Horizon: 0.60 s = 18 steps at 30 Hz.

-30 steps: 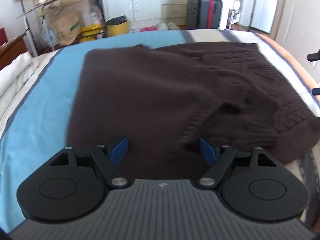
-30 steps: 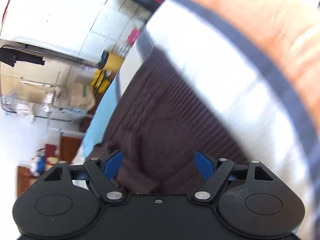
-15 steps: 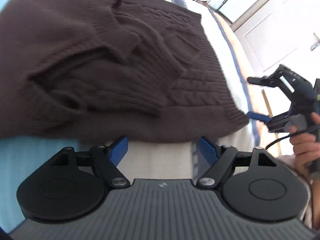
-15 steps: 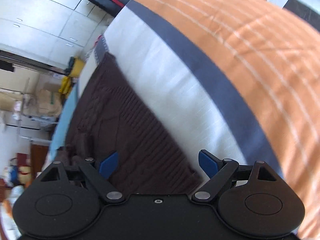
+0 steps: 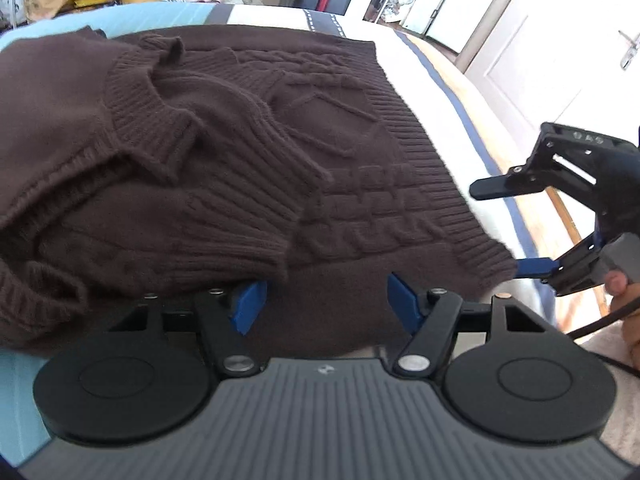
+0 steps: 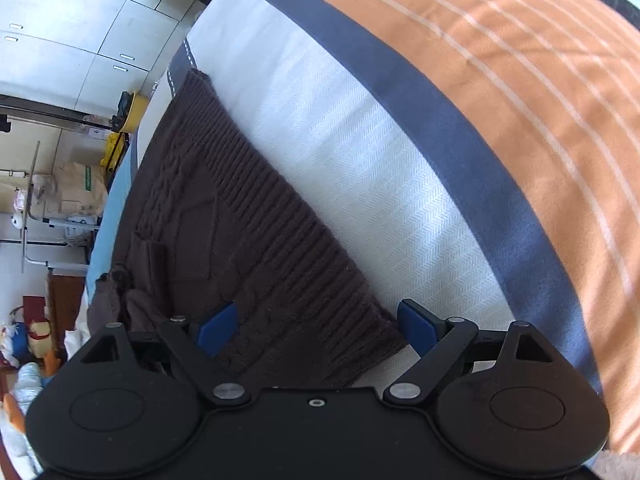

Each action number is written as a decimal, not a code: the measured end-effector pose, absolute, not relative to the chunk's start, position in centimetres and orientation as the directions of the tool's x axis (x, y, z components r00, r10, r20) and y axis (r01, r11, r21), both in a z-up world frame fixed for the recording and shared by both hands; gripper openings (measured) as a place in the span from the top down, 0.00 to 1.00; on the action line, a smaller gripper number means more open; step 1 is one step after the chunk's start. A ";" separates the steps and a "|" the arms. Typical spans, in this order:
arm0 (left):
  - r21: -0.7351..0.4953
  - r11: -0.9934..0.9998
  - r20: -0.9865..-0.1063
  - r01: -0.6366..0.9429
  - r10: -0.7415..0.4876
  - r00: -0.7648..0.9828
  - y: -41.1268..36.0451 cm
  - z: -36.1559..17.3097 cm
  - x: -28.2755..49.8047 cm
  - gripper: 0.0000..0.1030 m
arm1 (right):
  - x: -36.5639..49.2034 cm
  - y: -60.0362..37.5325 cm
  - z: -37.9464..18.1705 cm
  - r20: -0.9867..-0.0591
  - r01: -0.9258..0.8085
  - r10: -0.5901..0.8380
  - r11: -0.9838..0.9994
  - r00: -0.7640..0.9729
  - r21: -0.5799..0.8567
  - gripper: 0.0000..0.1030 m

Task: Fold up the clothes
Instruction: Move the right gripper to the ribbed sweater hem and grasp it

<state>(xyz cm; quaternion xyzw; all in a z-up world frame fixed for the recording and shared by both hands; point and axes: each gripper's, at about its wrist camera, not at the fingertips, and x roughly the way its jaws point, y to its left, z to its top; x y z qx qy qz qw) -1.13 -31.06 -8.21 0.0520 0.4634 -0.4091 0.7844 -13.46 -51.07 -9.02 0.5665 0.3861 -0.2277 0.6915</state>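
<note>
The left claw [image 5: 326, 300] stands released, its jaws just narrowing over the near edge of the brown sweater [image 5: 224, 152]. The right claw [image 6: 316, 326] (also released) has just widened, straddling the sweater's ribbed corner on the striped bed [image 6: 400, 184].

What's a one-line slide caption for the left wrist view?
Left gripper, jaws open, over the near edge of a brown knit sweater on a striped bed; right gripper open at its corner.
</note>
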 end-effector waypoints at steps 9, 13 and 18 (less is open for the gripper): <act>-0.379 0.516 -0.648 0.768 -0.741 0.178 -29.4 -8.1 -2.1 0.35 | -12.3 -49.3 -12.2 -0.641 0.638 0.192 0.085 0.743 0.765 0.50; -0.280 0.486 -0.630 0.828 -0.744 0.223 -29.5 -7.4 -2.9 0.35 | -10.9 -49.1 -11.1 -0.688 0.657 0.119 0.219 0.716 0.721 0.83; -0.286 0.449 -0.579 0.846 -0.785 0.221 -28.3 -7.3 -2.9 0.30 | -10.0 -47.6 -7.3 -0.578 0.505 0.075 0.405 0.813 0.762 0.84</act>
